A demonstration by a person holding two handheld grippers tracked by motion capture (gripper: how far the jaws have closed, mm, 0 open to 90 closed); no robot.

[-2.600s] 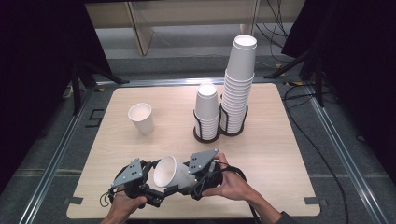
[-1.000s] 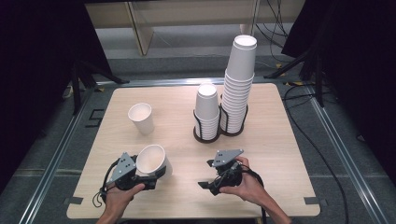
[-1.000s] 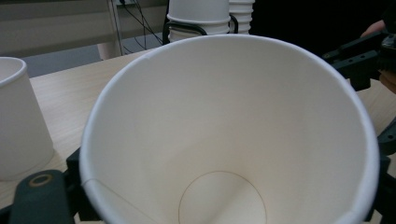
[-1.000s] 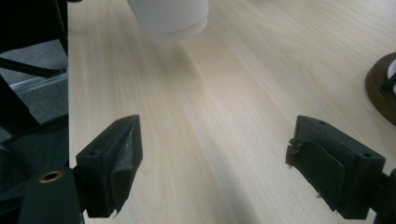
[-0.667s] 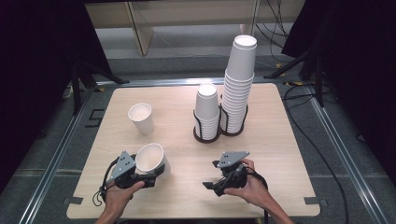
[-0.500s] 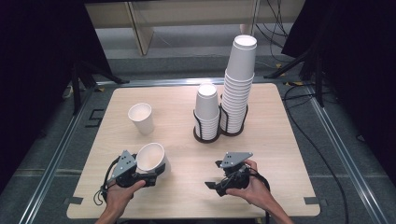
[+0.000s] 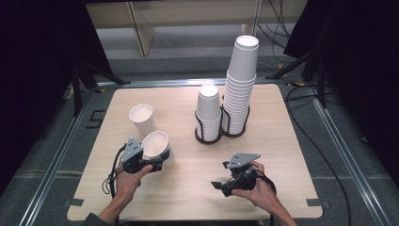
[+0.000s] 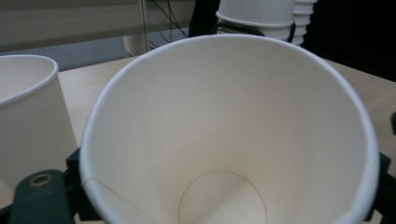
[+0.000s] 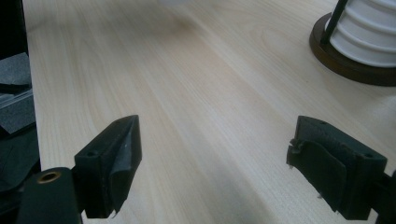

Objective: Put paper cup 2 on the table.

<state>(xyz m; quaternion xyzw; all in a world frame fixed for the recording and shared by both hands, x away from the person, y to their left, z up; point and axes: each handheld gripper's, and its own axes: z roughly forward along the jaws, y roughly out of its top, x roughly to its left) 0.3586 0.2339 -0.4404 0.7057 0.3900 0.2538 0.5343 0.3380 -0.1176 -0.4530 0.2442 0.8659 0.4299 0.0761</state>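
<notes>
My left gripper [image 7: 159,154] is shut on a white paper cup [image 7: 154,142], which tilts with its mouth up and toward the camera. In the left gripper view the held cup [image 8: 224,140] has its black jaws at either side of its lower wall. A second white cup [image 7: 141,119] stands upright just beyond it, also at the left in the left gripper view [image 8: 28,116]. My right gripper [image 7: 220,186] rests low near the table's front right. Its jaws stand open over bare wood [image 9: 215,163] with nothing between them.
A dark wire holder [image 7: 221,135] at mid-table carries a short stack of cups [image 7: 208,110] and a tall stack [image 7: 241,80]; its round base [image 9: 345,60] is in the right gripper view. The wooden table [image 7: 282,141] has metal rails around it.
Earlier both grippers met at the cup. The right one let go and moved off to the right. The left one has carried the cup away from the person, toward the standing cup.
</notes>
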